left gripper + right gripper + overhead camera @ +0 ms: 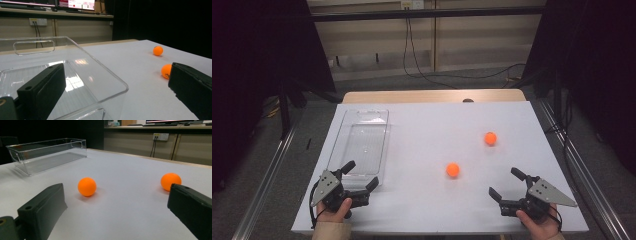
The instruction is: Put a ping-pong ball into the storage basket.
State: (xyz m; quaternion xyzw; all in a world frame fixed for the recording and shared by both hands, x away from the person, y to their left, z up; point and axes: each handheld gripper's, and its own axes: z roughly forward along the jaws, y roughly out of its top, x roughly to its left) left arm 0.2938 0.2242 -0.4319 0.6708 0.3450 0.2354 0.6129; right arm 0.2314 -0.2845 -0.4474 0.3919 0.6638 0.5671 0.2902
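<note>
Evidently both grippers are held at the worktop's near edge, jaws wide and empty: the right gripper point(507, 183) is aimed at the nearer orange ball point(453, 170), the left gripper point(360, 175) beside the clear bin point(362, 141).

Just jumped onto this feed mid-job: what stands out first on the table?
Two orange balls on the white table: the nearer ball mid-table, the farther ball beyond it to the right. A clear plastic bin lies empty at the left, with the left gripper and right gripper open at the near edge.
</note>
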